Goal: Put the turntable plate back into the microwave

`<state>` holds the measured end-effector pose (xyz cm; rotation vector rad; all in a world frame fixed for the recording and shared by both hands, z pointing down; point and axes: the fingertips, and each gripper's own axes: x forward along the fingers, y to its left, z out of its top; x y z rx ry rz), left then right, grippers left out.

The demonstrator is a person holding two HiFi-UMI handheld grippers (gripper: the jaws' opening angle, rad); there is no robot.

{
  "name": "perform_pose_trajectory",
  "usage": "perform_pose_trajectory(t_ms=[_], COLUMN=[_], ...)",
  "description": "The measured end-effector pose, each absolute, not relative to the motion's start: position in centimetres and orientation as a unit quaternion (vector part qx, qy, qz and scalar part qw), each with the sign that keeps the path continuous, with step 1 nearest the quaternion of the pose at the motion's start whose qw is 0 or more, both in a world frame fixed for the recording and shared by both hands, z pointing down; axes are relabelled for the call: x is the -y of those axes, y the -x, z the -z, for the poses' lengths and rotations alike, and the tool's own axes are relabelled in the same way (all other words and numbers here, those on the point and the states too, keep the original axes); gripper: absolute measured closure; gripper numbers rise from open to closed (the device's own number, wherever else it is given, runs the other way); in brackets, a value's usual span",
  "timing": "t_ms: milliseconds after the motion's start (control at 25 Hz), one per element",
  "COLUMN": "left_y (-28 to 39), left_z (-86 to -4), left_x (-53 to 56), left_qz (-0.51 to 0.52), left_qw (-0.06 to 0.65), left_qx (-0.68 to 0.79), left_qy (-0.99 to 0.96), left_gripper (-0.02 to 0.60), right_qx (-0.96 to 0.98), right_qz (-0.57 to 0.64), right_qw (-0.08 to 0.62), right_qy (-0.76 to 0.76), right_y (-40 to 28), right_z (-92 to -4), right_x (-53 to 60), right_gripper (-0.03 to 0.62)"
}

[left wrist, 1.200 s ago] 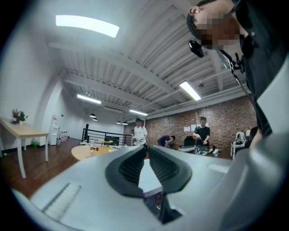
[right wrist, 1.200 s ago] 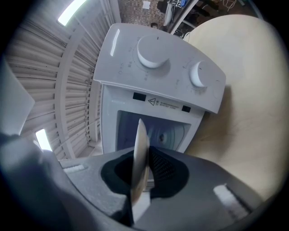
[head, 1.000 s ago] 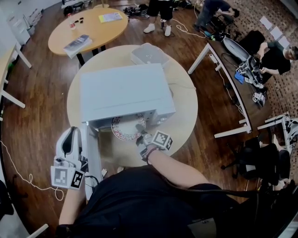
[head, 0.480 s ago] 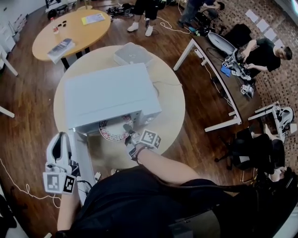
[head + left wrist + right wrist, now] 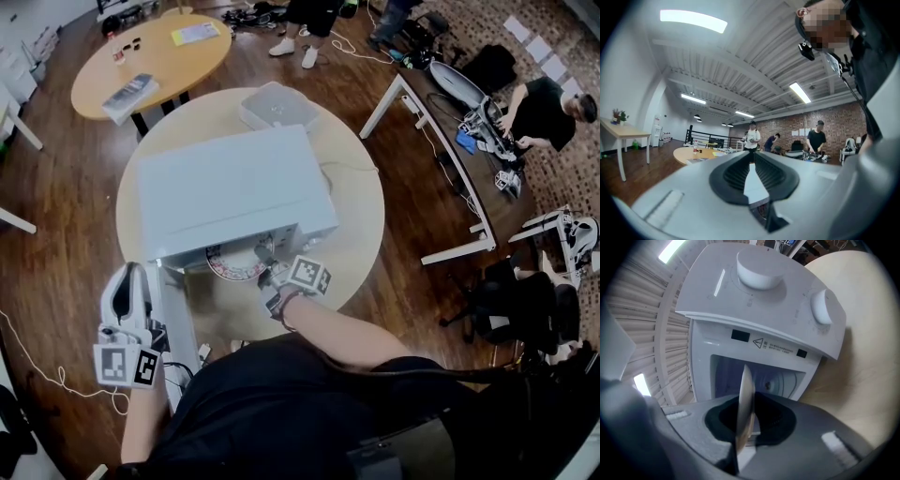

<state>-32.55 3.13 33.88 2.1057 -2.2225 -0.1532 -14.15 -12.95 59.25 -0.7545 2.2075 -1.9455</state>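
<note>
Workshop room with a dark wooden plank floor (image 5: 66,197).
A round beige table (image 5: 361,234) carries a small grey square box (image 5: 278,108) at its far edge. Beyond it stands a round orange wooden table (image 5: 178,66) with a grey book (image 5: 129,96) and a yellow sheet (image 5: 195,33). At the right, a person in black (image 5: 544,108) is at a long dark desk on white legs (image 5: 448,131), with a black office chair (image 5: 516,300) nearer.

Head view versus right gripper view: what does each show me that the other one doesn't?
Head view only: the left tongs by the open door, the patterned face of the plate, other people. Right gripper view only: the two knobs on the microwave and the inside of its cavity. Both: the right tongs shut on the plate at the microwave's opening, and the round table.
</note>
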Motion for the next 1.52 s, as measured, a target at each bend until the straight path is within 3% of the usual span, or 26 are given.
perform_pose_trajectory(t_ms=[1520], left_y=[32.4], left_z=[-34.1], left_x=[-0.3], left_qz=[0.028], left_qw=[0.048], left_qx=[0.724], left_qy=[-0.688], left_gripper=[0.546], right_qx=[-0.711], right_qz=[0.656], right_qw=[0.046], right_qy=[0.247], right_y=[16.3], right_z=[-61.5], right_x=[14.1], right_gripper=[0.557])
